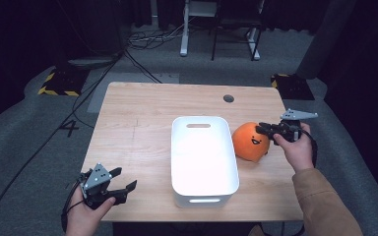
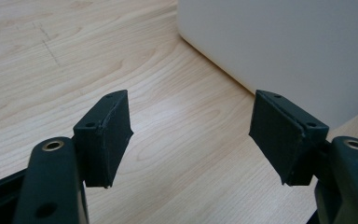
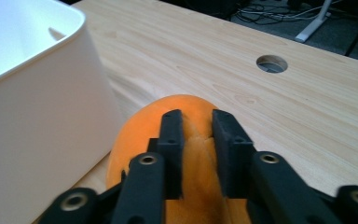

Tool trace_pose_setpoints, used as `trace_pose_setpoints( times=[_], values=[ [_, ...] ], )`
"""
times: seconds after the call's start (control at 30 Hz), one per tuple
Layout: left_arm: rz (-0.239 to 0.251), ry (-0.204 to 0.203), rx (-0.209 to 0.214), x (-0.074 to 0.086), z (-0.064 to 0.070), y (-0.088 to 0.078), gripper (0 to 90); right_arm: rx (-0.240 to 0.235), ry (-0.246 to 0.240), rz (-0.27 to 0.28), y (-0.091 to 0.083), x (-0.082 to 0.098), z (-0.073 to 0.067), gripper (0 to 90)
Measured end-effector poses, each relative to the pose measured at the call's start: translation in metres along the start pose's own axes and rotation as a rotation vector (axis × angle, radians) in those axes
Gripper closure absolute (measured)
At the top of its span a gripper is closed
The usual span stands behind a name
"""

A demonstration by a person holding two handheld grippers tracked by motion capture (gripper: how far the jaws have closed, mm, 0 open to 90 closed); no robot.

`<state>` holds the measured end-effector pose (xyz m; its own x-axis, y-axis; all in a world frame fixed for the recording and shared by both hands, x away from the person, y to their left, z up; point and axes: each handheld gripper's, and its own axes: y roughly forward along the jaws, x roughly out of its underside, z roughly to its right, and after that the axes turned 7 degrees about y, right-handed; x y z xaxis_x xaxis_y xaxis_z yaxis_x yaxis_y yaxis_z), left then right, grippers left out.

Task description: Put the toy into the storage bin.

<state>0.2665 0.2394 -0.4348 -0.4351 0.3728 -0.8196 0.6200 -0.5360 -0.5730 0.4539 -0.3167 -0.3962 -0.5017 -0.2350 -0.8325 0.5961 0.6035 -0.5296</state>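
L gripper (image 1: 120, 179): jaws wide apart, nothing btwn pads, held low in L hand (image 1: 86, 216) | R gripper (image 1: 263, 129): jaws nearly closed, pinching soft fold btwn pads, R hand (image 1: 298, 147) behind

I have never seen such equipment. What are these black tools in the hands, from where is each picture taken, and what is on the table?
A person holds a two-jaw gripper in each hand; there is no robot arm. The high view looks down from above the light wooden table. The other two views come from cameras riding on each gripper. On the table stand an empty white plastic bin and, beside it, a round orange plush toy with a smiling face. The left gripper is open above bare wood, holding nothing. The right gripper has its jaws pinched on the toy's fabric.
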Motion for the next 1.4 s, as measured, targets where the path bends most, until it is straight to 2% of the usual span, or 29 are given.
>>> trace_pose_setpoints(
  times=[0.1, 0.17, 0.23, 0.3, 0.4, 0.47, 0.57, 0.7, 1.03, 1.17, 1.4],
  values=[
    [-0.017, -0.009, -0.007, 0.005, -0.007, 0.006, 30.0, 0.017, -0.054, -0.014, -0.007, -0.005, -0.007, 80.1],
    [-0.023, -0.014, -0.009, 0.007, -0.008, 0.008, 30.0, 0.017, -0.049, -0.006, -0.008, -0.006, -0.009, 80.4],
    [-0.051, -0.016, -0.025, 0.013, -0.013, 0.014, 30.1, 0.02, -0.072, -0.001, -0.014, -0.01, -0.011, 80.7],
    [-0.057, -0.016, -0.03, 0.015, -0.015, 0.017, 30.3, 0.02, -0.083, 0.001, -0.017, -0.012, -0.012, 80.7],
    [-0.07, -0.009, -0.044, 0.022, -0.022, 0.025, 30.7, 0.009, -0.095, 0.016, -0.025, -0.018, -0.016, 80.8],
    [-0.088, -0.005, -0.069, 0.027, -0.026, 0.03, 31.1, -0.001, -0.096, 0.029, -0.03, -0.022, -0.018, 80.8],
    [-0.107, -0.011, -0.068, 0.033, -0.03, 0.037, 31.0, -0.02, -0.106, 0.055, -0.039, -0.029, -0.022, 80.9],
    [-0.127, -0.008, -0.086, 0.037, -0.031, 0.041, 30.7, -0.027, -0.116, 0.077, -0.047, -0.036, -0.026, 81.0],
    [-0.151, -0.002, -0.077, 0.041, -0.033, 0.05, 29.4, -0.036, -0.141, 0.107, -0.066, -0.05, -0.032, 81.1],
    [-0.184, -0.002, -0.079, 0.044, -0.034, 0.054, 28.8, -0.038, -0.158, 0.115, -0.074, -0.058, -0.036, 81.1],
    [-0.184, -0.016, -0.09, 0.044, -0.034, 0.055, 27.6, -0.037, -0.176, 0.11, -0.082, -0.066, -0.041, 81.1]
  ],
)
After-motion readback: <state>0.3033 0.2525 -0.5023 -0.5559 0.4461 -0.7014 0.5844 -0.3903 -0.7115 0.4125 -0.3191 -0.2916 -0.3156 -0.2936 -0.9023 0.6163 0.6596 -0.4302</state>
